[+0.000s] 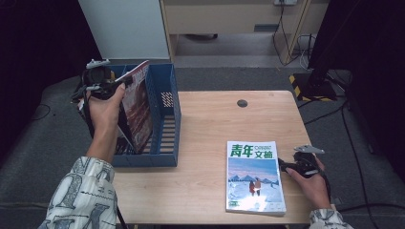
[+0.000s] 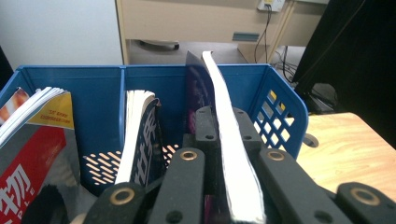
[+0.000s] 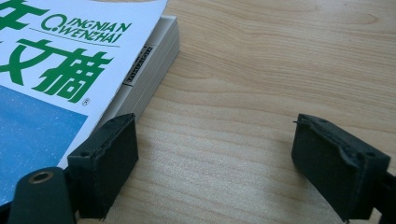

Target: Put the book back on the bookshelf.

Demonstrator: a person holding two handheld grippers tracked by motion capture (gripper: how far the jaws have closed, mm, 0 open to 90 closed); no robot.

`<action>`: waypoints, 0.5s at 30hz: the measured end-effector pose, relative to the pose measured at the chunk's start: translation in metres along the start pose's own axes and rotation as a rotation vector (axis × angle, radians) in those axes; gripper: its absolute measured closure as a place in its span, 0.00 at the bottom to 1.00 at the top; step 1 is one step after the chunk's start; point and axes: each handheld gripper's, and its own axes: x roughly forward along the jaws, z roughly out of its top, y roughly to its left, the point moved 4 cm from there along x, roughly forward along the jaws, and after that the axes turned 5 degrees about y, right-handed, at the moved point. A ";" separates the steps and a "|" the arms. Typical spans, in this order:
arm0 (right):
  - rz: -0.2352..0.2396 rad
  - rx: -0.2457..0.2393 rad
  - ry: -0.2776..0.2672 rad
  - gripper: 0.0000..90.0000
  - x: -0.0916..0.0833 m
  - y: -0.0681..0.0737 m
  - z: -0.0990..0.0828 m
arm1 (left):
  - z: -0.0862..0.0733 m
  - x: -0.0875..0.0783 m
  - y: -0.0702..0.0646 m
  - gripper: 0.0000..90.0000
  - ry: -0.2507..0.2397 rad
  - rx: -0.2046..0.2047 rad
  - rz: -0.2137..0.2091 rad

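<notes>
I see a round grey grommet (image 1: pixel 242 103) set in the pale wooden table (image 1: pixel 210 124), a yellow-and-black striped block (image 1: pixel 305 86) on the floor, and a light wooden cabinet (image 1: pixel 229 16).

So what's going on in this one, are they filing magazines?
Looks like it. The person's left claw is shut on a magazine, held upright over the right-hand compartment of the blue file rack. Other magazines already stand in the rack. The right claw is open, resting on the wooden table just beside the right edge of a green-titled magazine that lies flat, not yet gripped.
</notes>
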 end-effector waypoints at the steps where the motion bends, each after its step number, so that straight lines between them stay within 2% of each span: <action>1: 0.000 0.001 0.000 0.16 0.000 0.000 0.000 | -0.001 0.000 0.000 0.93 -0.003 0.000 0.001; 8: 0.002 -0.002 0.000 0.16 0.000 0.000 0.000 | -0.004 0.000 -0.001 0.93 -0.016 0.006 0.003; 15: 0.003 -0.001 -0.001 0.16 0.000 0.000 0.000 | -0.008 0.000 -0.001 0.93 -0.021 -0.006 0.008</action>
